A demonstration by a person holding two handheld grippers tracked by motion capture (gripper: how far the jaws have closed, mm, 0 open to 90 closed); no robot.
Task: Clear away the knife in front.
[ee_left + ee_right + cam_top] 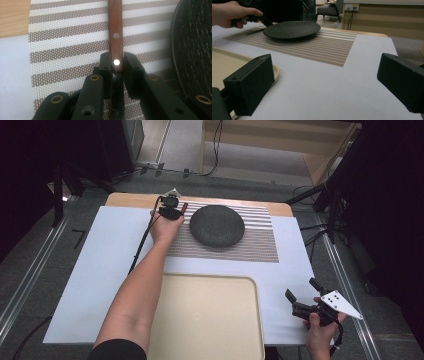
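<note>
High view: left tongs (172, 209) sit at the far edge of the table (90, 285), on the left end of the striped placemat (250, 247), just beside the dark round plate (217, 225). A reddish-brown handle (184, 208) pokes out between tongs and plate; too small here to tell the grip. Left forearm reaches in from the near edge, over the left side of the beige tray (210, 315), which lies at the near edge of the table. Right tongs (300, 295) are near the near right corner of the table, just right of the tray, jaws spread, nothing between them, well apart from the plate.

Left gripper view: left tongs (116, 63) clamped on the wooden handle (115, 30), both pads pressed on its near end at a metal rivet. The handle lies flat on the placemat (67, 40) and runs straight away from the jaws. Plate rim (192, 50) is just beside it on the right, not touching. Bare wood of the table (12, 17) shows top left, white cover below it.

Right gripper view: right tongs (324, 82) wide apart, holding nothing, over the white cover. Tray corner (275, 71) just beside the left jaw. Farther off, the plate (292, 28) rests on the placemat (312, 48); the other hand (232, 13) is at the plate's left edge with its tongs.
</note>
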